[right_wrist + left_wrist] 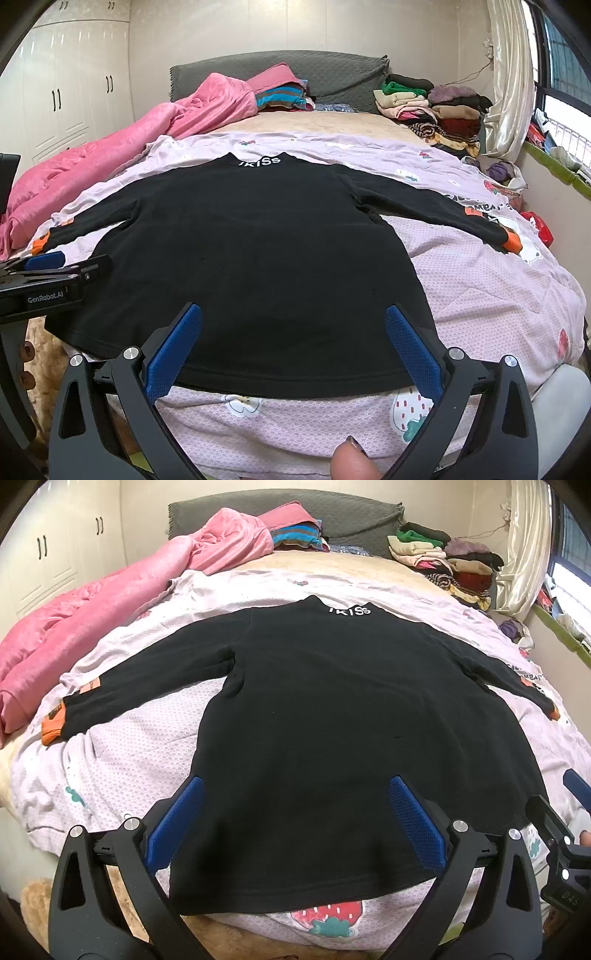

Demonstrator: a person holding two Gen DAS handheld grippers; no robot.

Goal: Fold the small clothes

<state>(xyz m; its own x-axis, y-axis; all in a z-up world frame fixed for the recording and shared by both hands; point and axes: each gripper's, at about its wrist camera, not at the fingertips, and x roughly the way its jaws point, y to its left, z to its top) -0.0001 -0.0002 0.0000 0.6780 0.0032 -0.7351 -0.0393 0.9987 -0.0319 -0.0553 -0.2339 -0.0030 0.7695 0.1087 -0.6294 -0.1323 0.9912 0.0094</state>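
In the left wrist view, a black long-sleeved top (325,709) is lying flat on a pale lilac bedsheet (140,746) printed with strawberries, its collar pointing away from the camera and both sleeves spread out to the sides. The sleeves are ending in orange cuffs (51,731). The left gripper (295,805) is hovering over the near hem with its blue-padded jaws standing wide apart; nothing is being pinched between them, though whether the pads are brushing the cloth is not clear. Part of the right gripper (572,786) is showing at the right edge. A pink quilt (92,616) is lying bunched along the left side of the bed, and stacks of folded clothes (443,561) are sitting near the grey headboard (351,513).

In the right wrist view, the same top (258,258) is stretching across the sheet (498,295), with its hem running just above the near edge of the bed. The right gripper (293,328) is hanging over the hem's right part, jaws spread wide and gripping nothing. The left gripper (44,260) is showing at the left edge, over the top's lower left corner. A fingertip (351,461) is peeking in at the bottom. A white wardrobe (66,88) is standing behind the pink quilt (129,140).
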